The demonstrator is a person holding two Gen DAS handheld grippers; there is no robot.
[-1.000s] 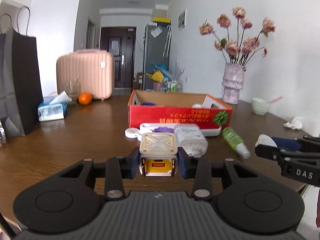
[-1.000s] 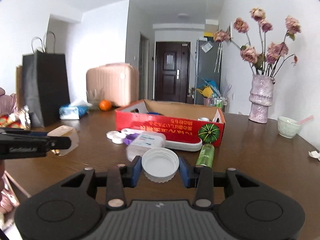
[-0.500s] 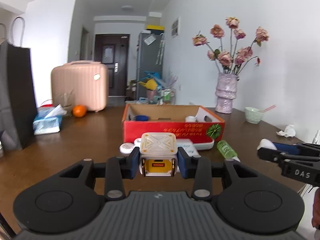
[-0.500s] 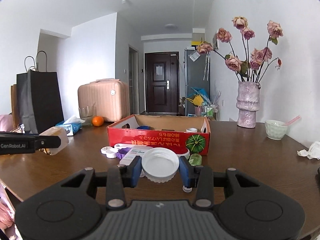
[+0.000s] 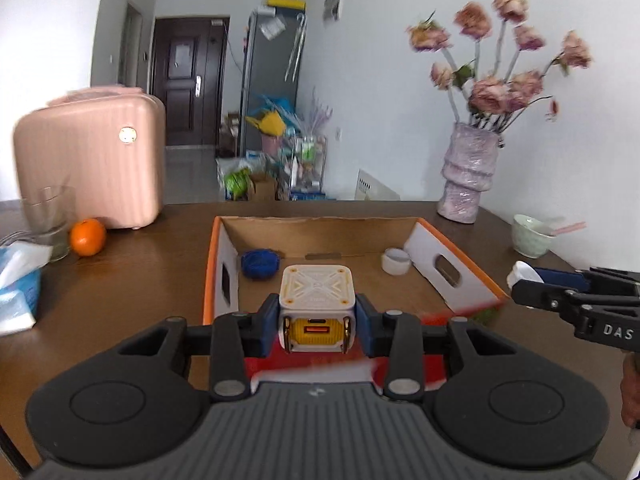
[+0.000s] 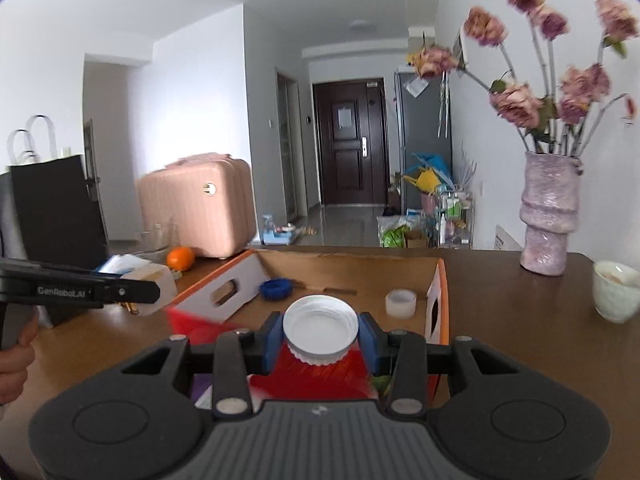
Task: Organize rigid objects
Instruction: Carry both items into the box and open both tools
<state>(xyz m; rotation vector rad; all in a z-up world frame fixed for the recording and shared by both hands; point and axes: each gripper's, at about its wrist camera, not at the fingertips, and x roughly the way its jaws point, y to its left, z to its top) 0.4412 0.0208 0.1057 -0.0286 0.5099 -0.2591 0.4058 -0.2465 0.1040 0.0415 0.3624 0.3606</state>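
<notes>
The left gripper [image 5: 317,322] pinches a small white and yellow cube [image 5: 317,308]; it is held up over the near edge of the open box [image 5: 456,268]; the right gripper [image 6: 320,342] pinches a white lid [image 6: 320,330] over the same box; inside lie a blue cap [image 5: 259,264] and a white ring [image 5: 396,261]; the box sits on the brown table [image 5: 132,280].

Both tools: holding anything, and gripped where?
Left tool clamps the white-and-yellow cube charger by its two opposite sides. Right tool pinches the white jar lid across its rim.
</notes>
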